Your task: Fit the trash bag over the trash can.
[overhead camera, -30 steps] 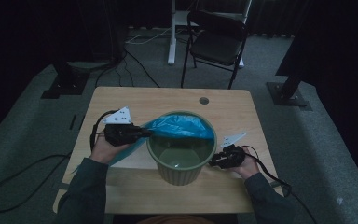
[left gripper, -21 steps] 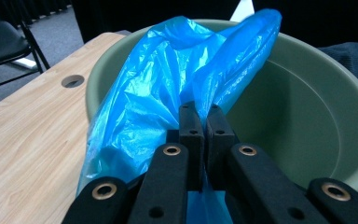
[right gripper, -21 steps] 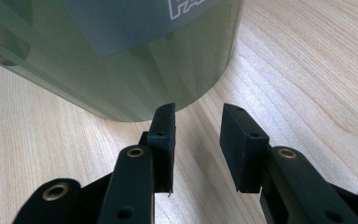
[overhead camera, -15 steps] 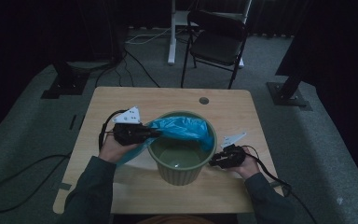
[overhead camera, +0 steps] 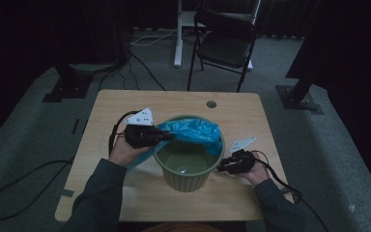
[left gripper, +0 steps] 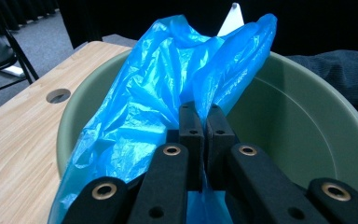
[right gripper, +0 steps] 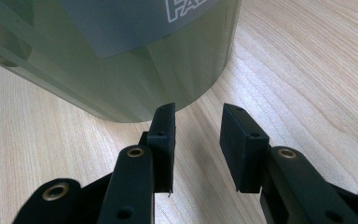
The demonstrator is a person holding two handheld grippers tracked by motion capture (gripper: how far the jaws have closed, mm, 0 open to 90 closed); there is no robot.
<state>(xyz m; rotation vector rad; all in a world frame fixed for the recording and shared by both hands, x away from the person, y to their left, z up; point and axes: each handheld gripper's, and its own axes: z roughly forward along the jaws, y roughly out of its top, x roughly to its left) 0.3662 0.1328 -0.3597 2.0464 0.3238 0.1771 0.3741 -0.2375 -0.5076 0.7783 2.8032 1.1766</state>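
The rectangular light wooden table carries 1 round olive-green plastic waste bin, standing upright near the table's middle, toward the person's edge. A thin crinkled blue plastic bag lies across the bin's far rim, with part of it draped into the opening and part trailing down outside the bin's left wall toward the tabletop.

The left gripper is positioned at the bin's left rim. In the left gripper view its 2 black jaws are pressed together on a fold of the blue bag, with the bin's green inner wall behind.

The right gripper rests low beside the bin's right wall. In the right gripper view its jaws stand spread apart with nothing between them, just above the wood and close to the bin's base; contact with the bin appears absent, though the angle makes this uncertain.
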